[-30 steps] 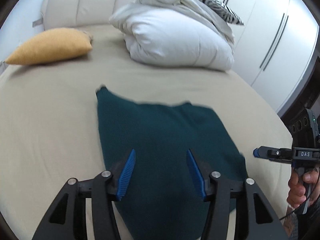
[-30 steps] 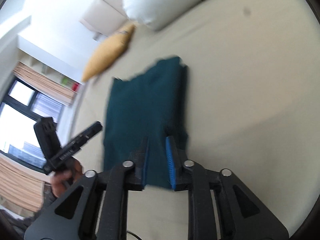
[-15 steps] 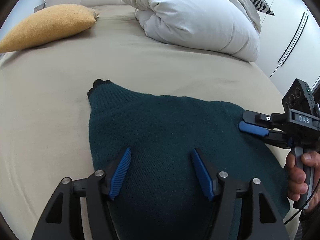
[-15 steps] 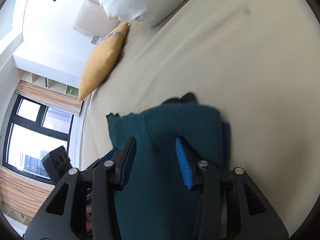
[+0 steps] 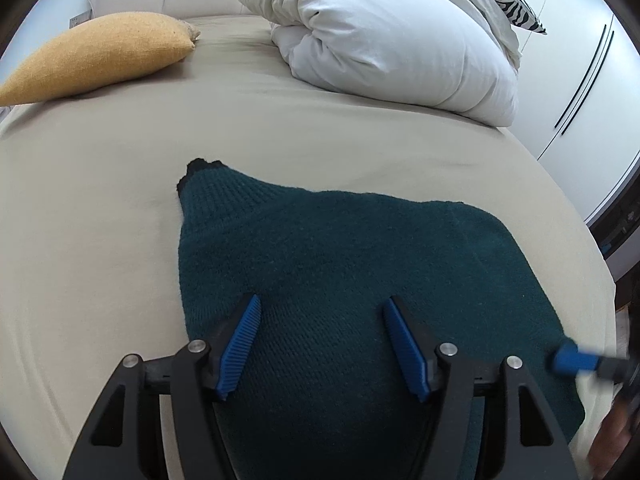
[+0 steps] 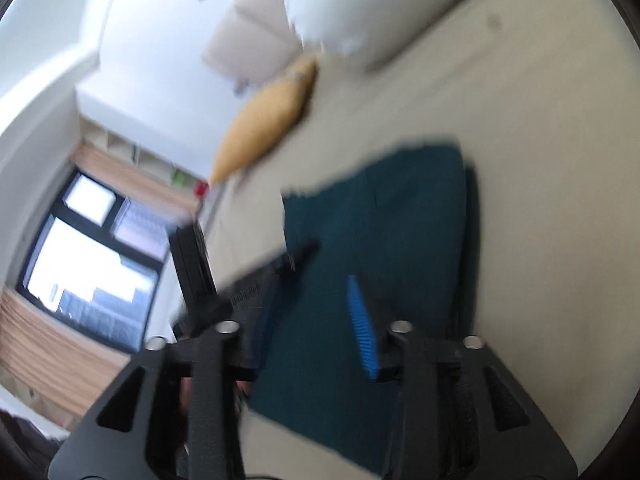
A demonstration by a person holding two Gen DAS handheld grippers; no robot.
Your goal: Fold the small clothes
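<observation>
Near the bed's (image 5: 100,208) front edge, both grippers (image 5: 320,340) (image 6: 316,320) gape over the sweater (image 5: 340,248) — pinch matching corners evenly.

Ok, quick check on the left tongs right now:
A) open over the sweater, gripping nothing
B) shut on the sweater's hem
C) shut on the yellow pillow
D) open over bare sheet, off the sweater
A: the left tongs stand wide open, with only the flat dark green sweater visible between their blue pads.

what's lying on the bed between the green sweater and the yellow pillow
Nothing: only bare beige sheet separates the green sweater from the yellow pillow, seen in the left wrist view.
</observation>
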